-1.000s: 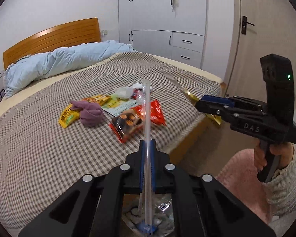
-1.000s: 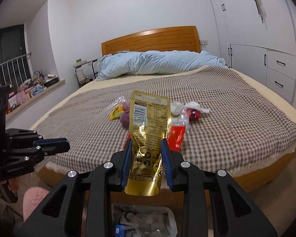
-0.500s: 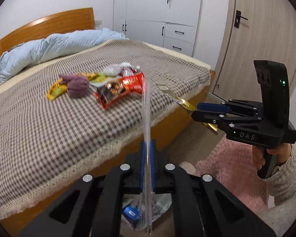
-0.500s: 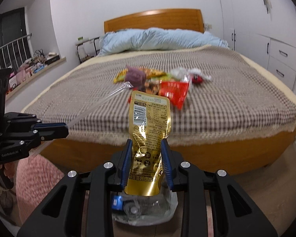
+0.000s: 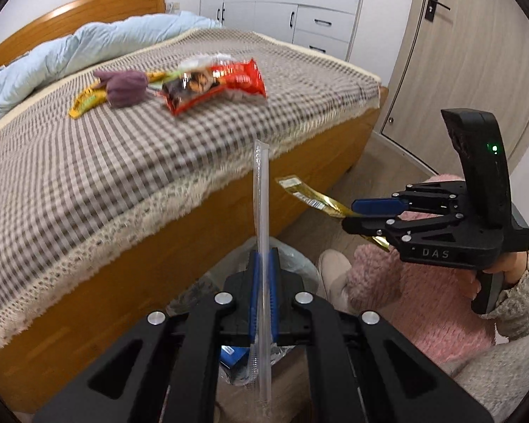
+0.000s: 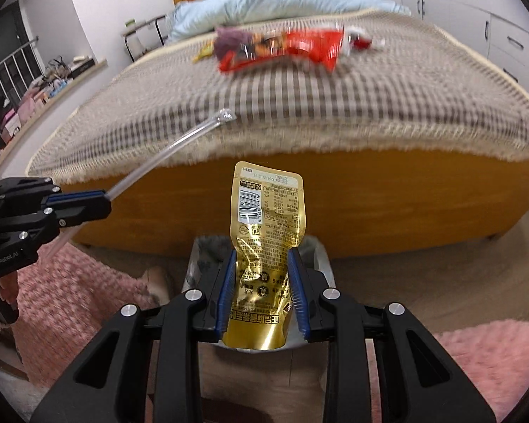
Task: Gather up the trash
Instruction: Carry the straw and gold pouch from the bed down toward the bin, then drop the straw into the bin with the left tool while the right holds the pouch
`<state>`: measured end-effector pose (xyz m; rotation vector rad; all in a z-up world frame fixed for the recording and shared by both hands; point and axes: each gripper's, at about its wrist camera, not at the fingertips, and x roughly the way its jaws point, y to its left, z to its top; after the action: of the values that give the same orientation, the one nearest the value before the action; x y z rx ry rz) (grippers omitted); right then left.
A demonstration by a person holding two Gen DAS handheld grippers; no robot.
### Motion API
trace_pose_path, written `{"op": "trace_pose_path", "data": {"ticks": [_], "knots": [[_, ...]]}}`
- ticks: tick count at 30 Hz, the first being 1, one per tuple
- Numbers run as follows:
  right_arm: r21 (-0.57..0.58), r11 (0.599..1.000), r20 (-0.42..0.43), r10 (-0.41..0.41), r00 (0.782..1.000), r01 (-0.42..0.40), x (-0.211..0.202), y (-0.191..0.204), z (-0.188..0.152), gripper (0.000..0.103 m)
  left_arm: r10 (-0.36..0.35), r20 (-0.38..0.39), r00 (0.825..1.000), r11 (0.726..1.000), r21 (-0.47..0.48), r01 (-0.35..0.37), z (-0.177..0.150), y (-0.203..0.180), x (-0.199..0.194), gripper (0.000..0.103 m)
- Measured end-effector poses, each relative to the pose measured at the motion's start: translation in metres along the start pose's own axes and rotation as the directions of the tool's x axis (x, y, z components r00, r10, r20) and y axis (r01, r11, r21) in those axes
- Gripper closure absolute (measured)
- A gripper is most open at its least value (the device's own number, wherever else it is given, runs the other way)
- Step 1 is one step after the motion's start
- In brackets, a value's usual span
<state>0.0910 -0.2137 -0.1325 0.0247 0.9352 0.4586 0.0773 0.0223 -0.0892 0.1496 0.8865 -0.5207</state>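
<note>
Halfway-ish: the left hand-held gripper is clamped on a wrapped straw and the right hand-held gripper on a gold pouch, both over the lined bin, while red wrappers and, I think, some blurry bits remain on the bed.

My left gripper pointed steeply downward, its blue-padded fingers pressed together on a thin clear straw sleeve. My right gripper pointed down alongside it, fingers partly closed against a gold pouch. My right hand, in a knit sleeve, gripped the handle.
</note>
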Motion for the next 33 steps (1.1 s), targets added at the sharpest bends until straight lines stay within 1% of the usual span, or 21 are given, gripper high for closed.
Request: {"op": "trace_pose_path", "data": {"ticks": [6, 14, 17, 20, 25, 33], "knots": [[0.011, 1.0, -0.087, -0.007, 0.996, 0.008, 0.029, -0.002, -0.014, 0.074, -0.007, -0.046, 0.999, 1.0, 0.0, 0.007, -0.017, 0.002, 0.024, 0.1], [0.012, 1.0, -0.211, -0.011, 0.977, 0.013, 0.071, -0.004, -0.032, 0.074, -0.014, -0.129, 0.992, 1.0, 0.011, 0.015, -0.041, 0.012, 0.061, 0.1], [0.012, 1.0, -0.235, -0.02, 0.972, 0.024, 0.079, -0.006, -0.034, 0.074, -0.023, -0.182, 0.983, 0.999, 0.02, 0.027, -0.05, 0.016, 0.082, 0.1], [0.012, 0.999, -0.258, -0.027, 0.966, 0.031, 0.085, -0.008, -0.038, 0.074, -0.027, -0.217, 0.976, 0.999, 0.035, 0.035, -0.054, 0.019, 0.099, 0.1], [0.036, 0.998, -0.307, -0.029, 0.951, 0.042, 0.098, -0.012, -0.039, 0.074, 0.003, -0.273, 0.962, 0.995, 0.101, 0.026, -0.057, 0.023, 0.13, 0.1], [0.097, 0.993, -0.358, -0.026, 0.933, 0.065, 0.113, -0.026, -0.042, 0.074, 0.016, -0.366, 0.93, 0.984, 0.169, 0.049, -0.055, 0.023, 0.176, 0.1]]}}
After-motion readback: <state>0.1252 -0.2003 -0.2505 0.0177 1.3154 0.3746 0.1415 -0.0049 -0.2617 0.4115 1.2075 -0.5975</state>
